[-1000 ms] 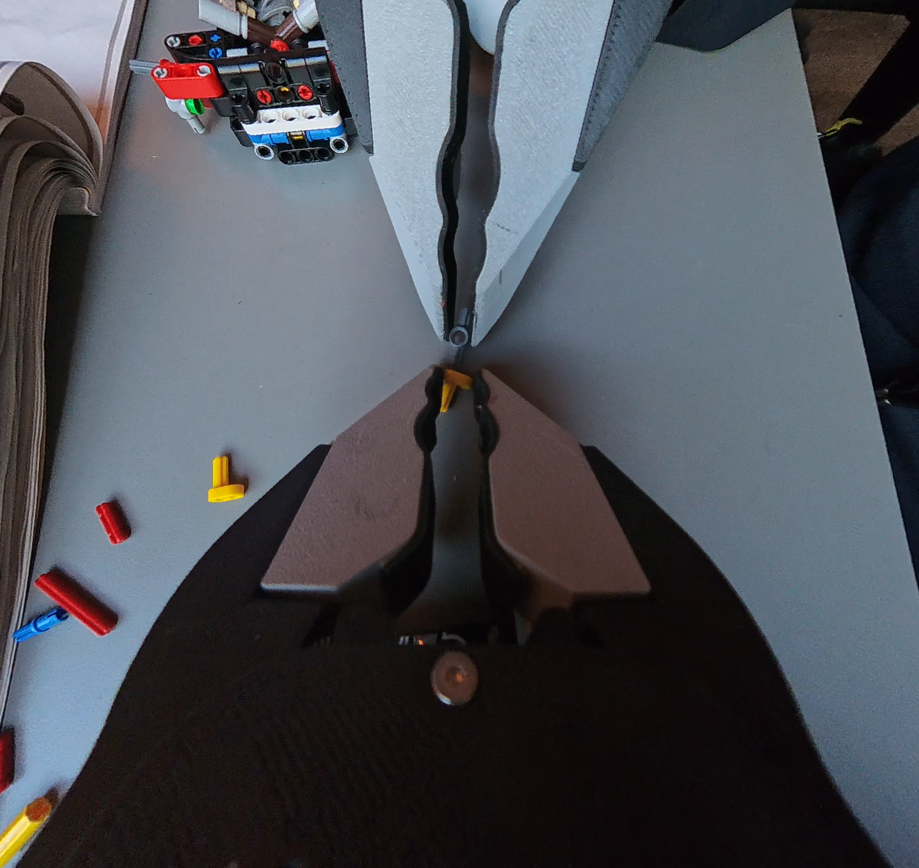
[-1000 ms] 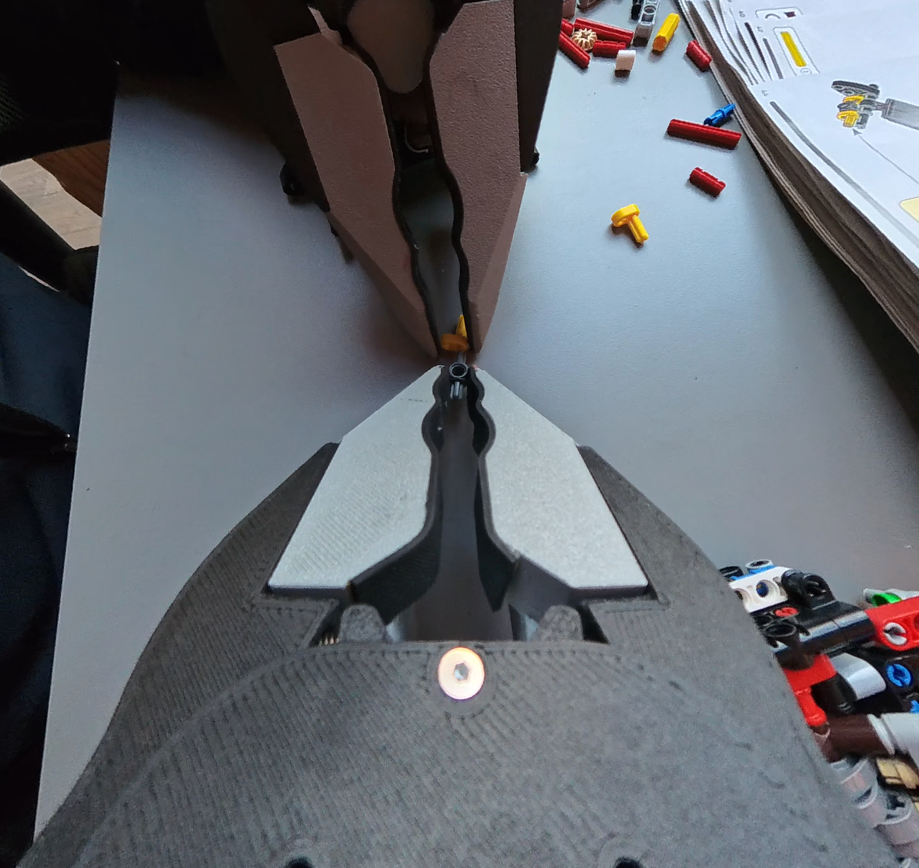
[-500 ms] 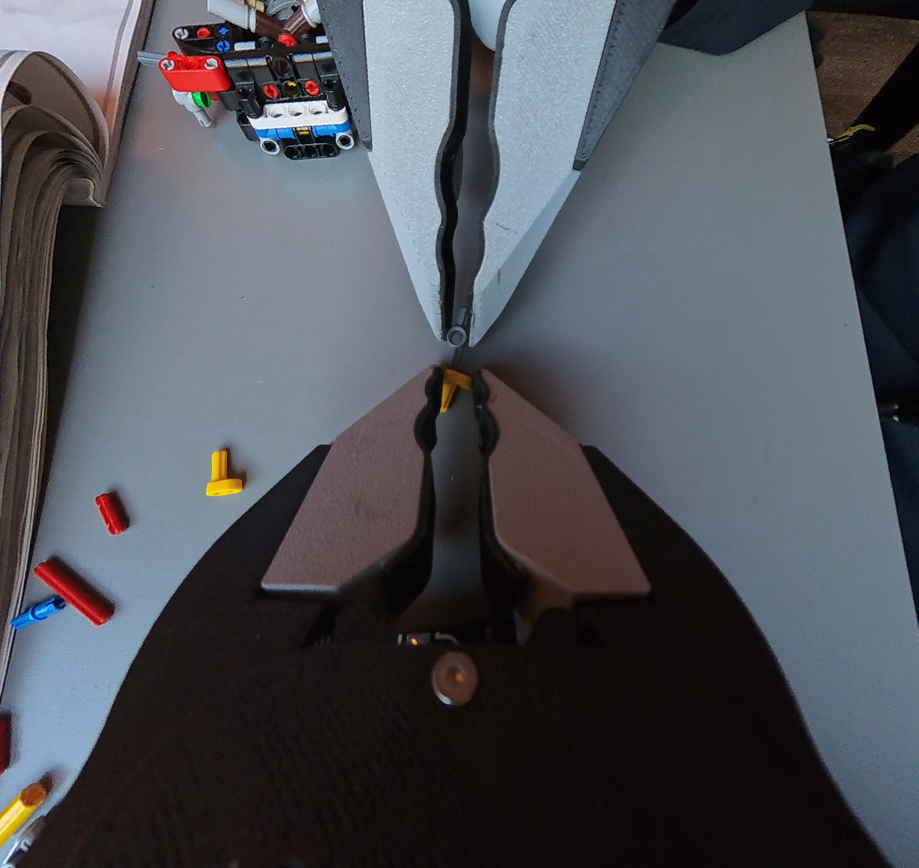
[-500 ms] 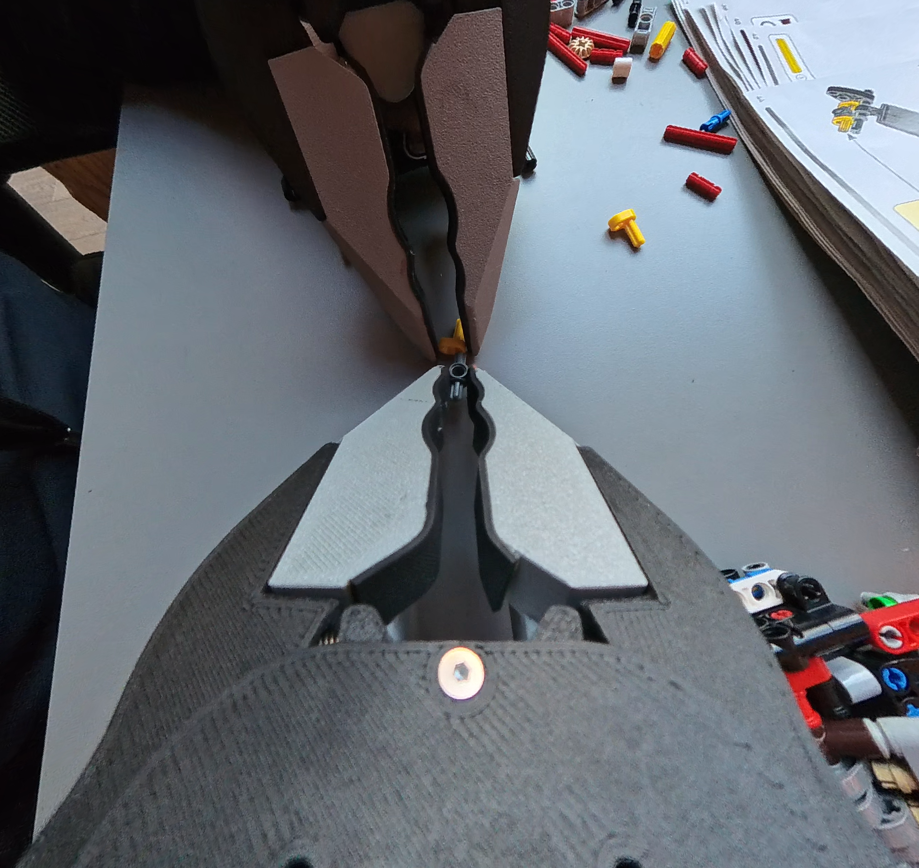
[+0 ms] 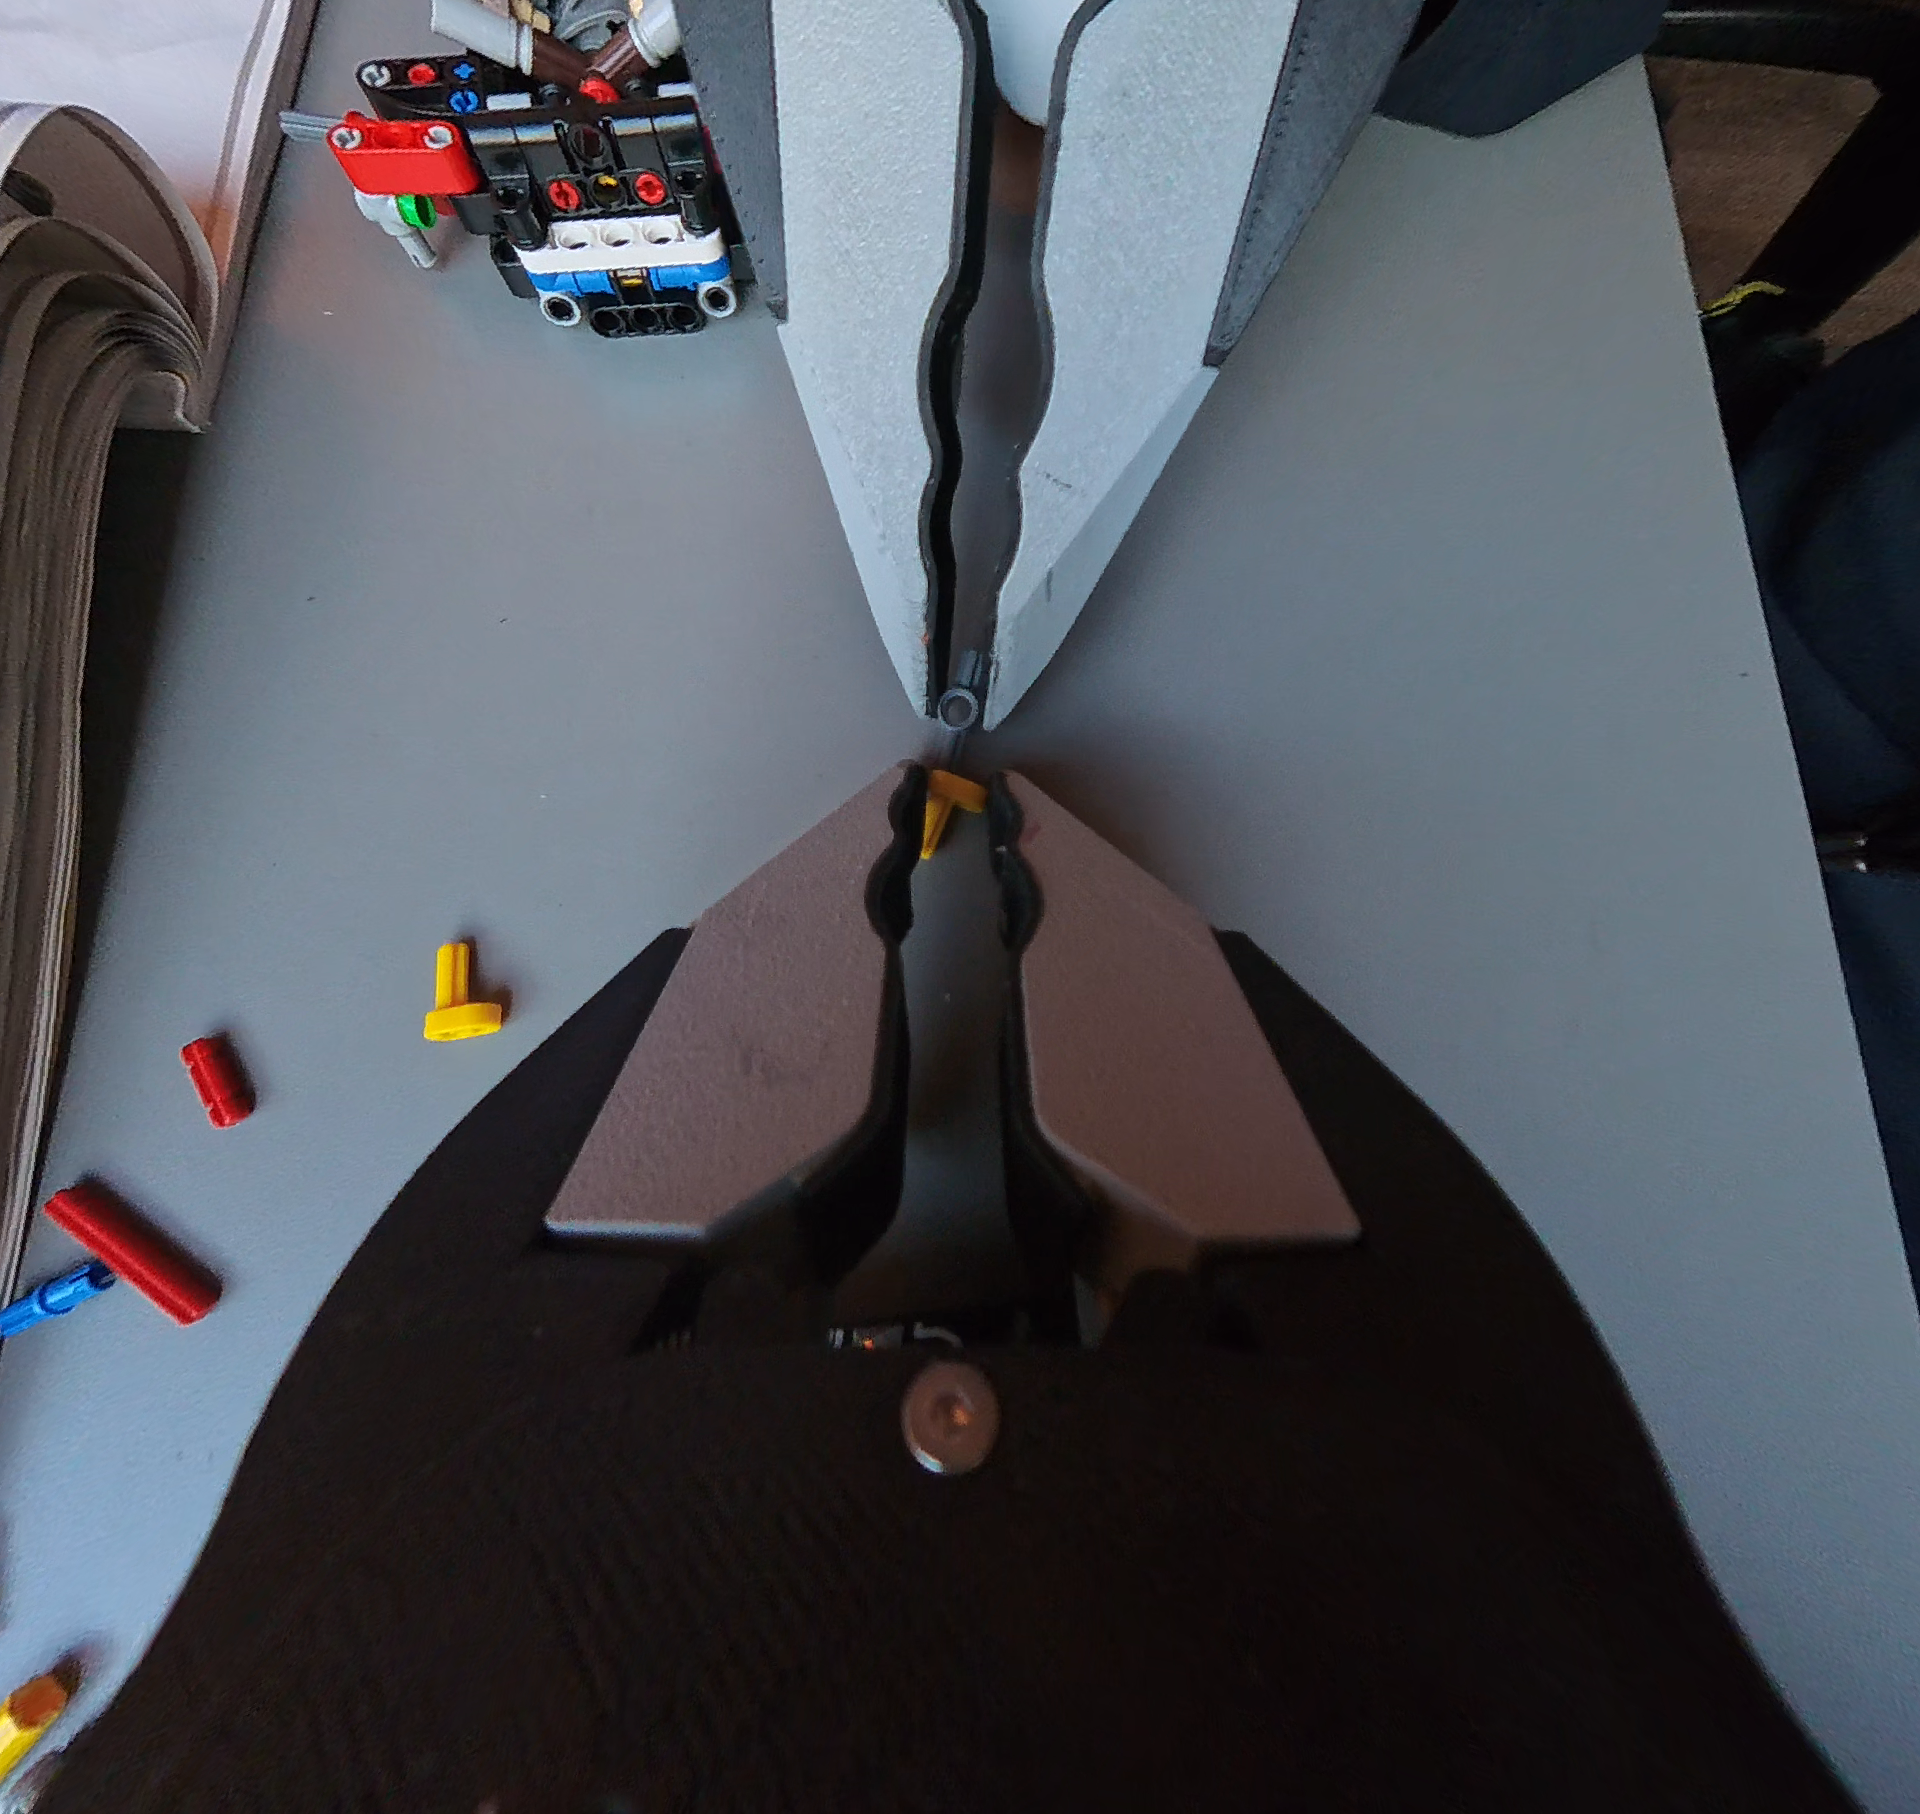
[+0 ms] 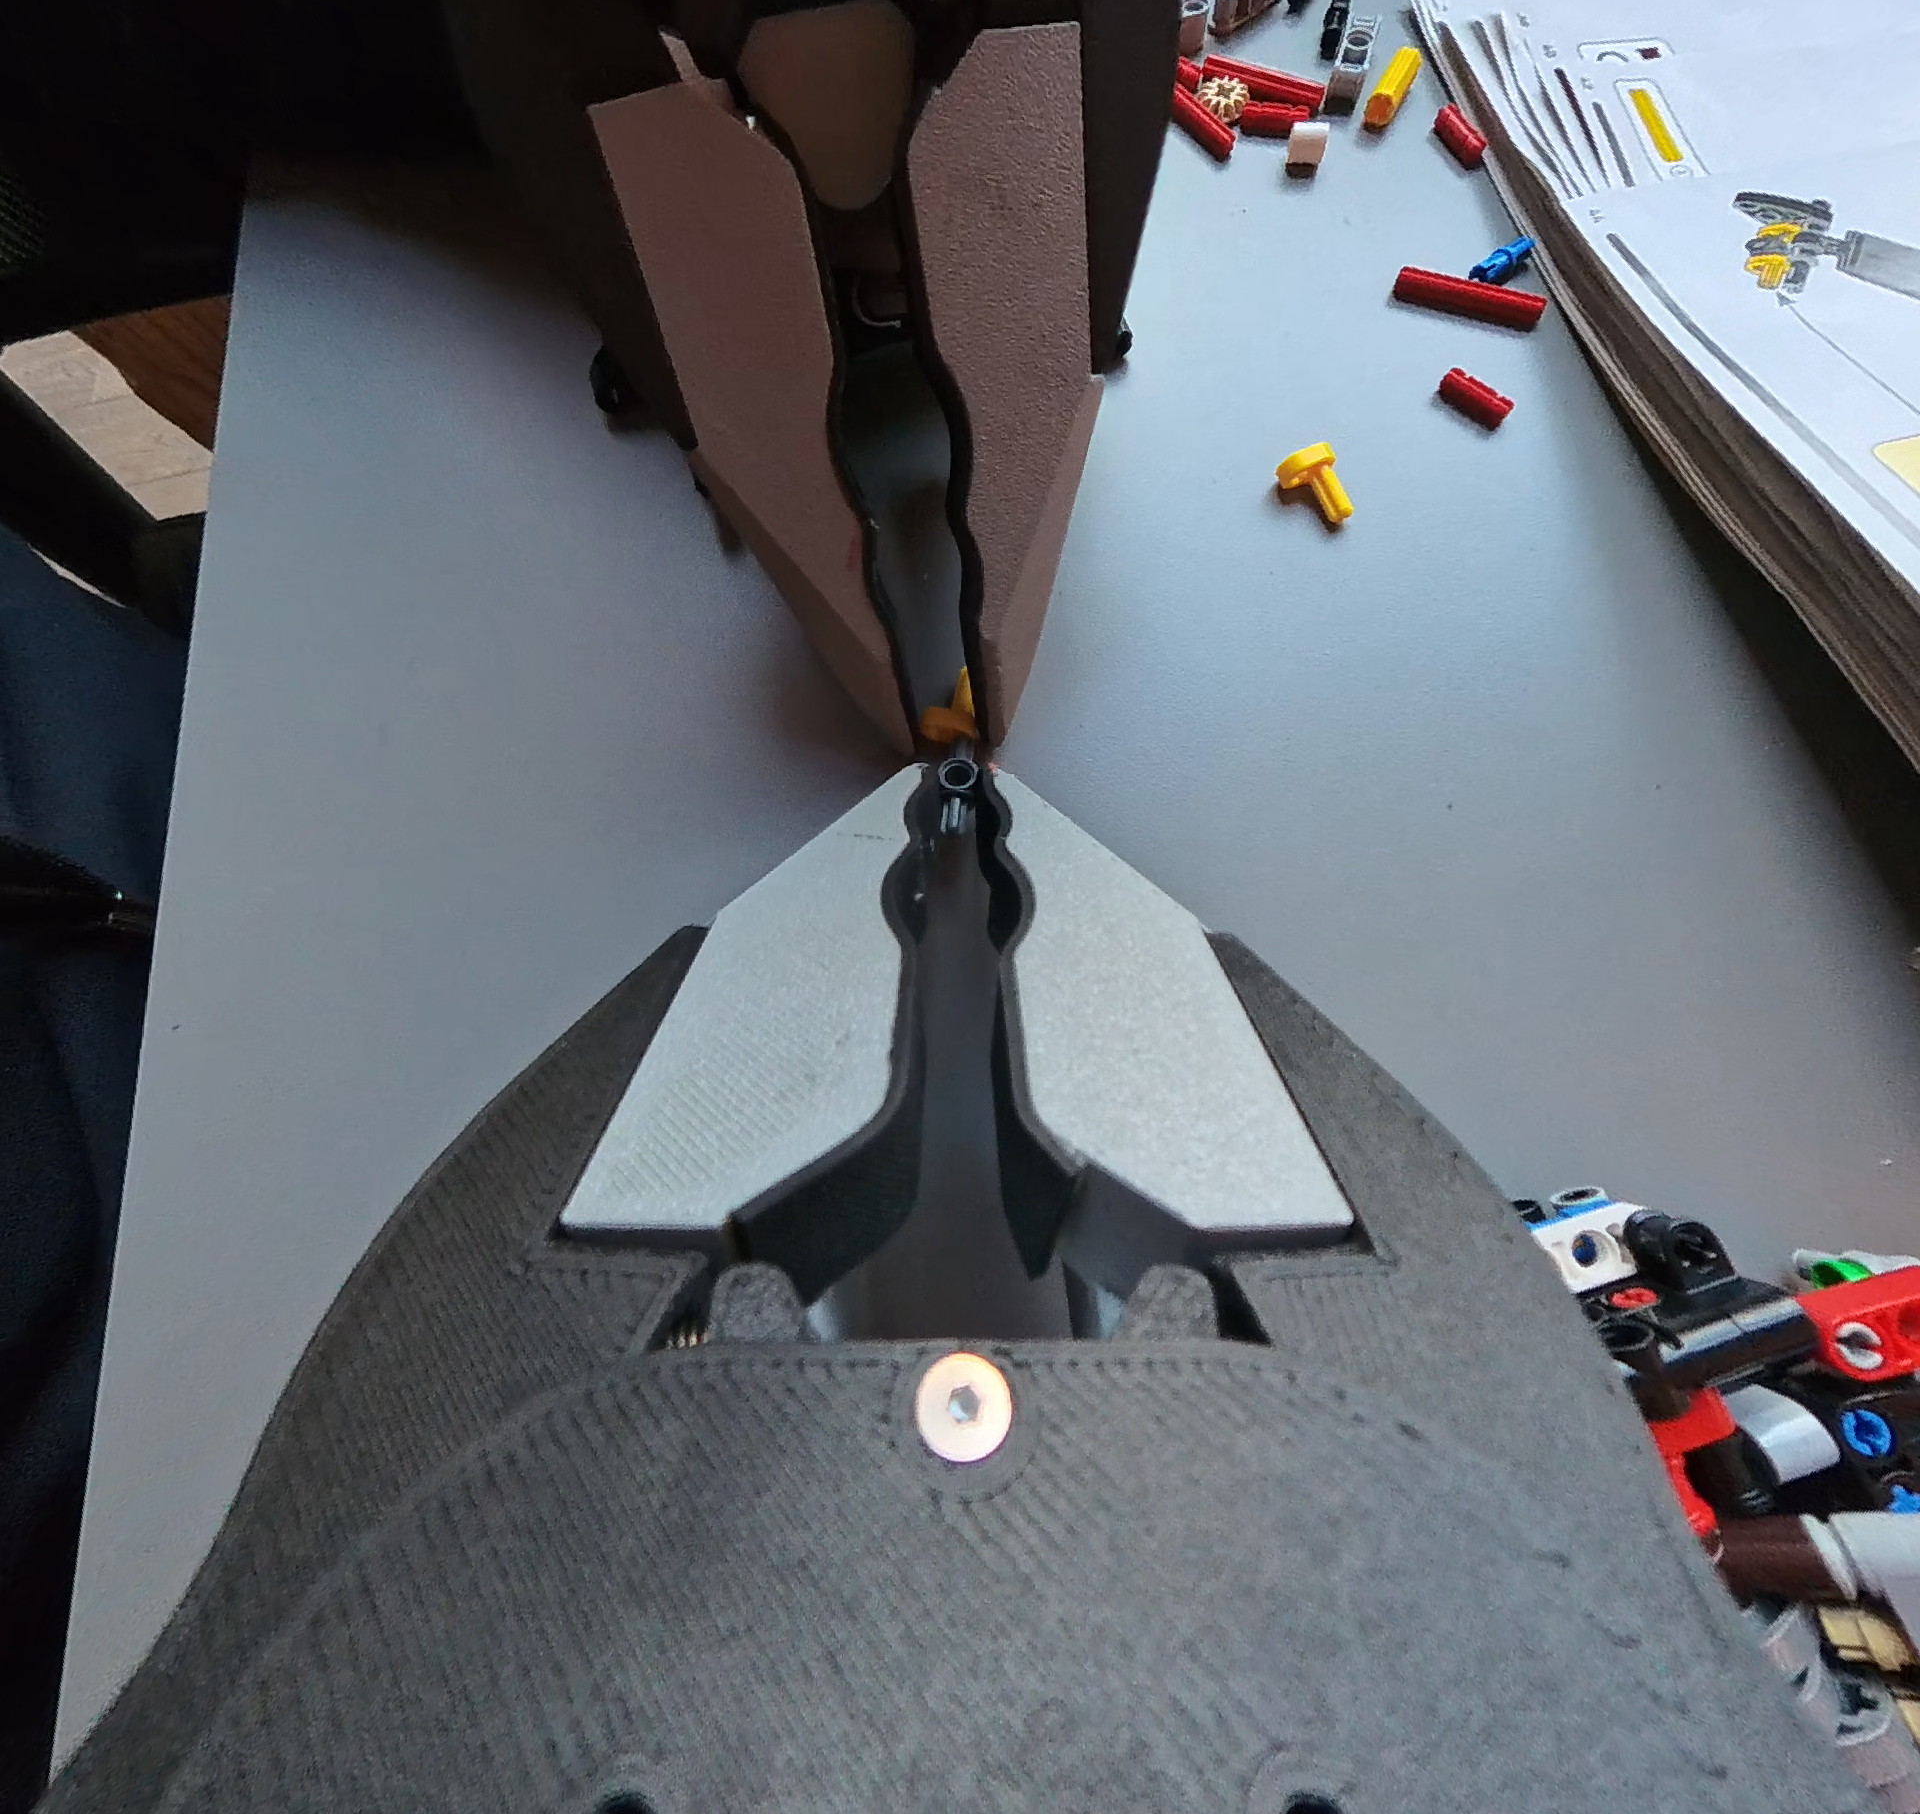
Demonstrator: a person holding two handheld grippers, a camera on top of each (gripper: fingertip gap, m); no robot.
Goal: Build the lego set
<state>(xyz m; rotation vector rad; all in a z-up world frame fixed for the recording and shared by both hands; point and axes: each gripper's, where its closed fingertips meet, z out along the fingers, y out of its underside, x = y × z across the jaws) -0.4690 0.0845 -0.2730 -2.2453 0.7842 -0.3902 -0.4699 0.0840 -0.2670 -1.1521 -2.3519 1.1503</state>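
Both grippers meet tip to tip above the grey table (image 5: 1403, 829). My left gripper (image 5: 951, 790), with brown fingers, is shut on a small yellow T-shaped toy-brick piece (image 5: 948, 800) at its very tips; this piece also shows in the right wrist view (image 6: 945, 720). My right gripper (image 6: 956, 785), with grey fingers, is shut on a small dark pin with a ring end (image 6: 956, 779), which shows in the left wrist view too (image 5: 961, 706). A thin dark stem of the pin reaches toward the yellow piece; the two parts are nearly touching.
A half-built toy-brick model (image 5: 582, 195) stands beside the right gripper. A thick open instruction booklet (image 5: 73, 310) lies along the table's side. Loose parts lie near it: another yellow T piece (image 5: 457, 995), red pins (image 5: 216, 1081), a red axle (image 5: 130, 1253). The table edge (image 5: 1704, 414) is close. My left and right fingertips are right by each other.
Hardly anything: both grippers stay tip to tip with their pieces held. The background has shifted slightly in both views.
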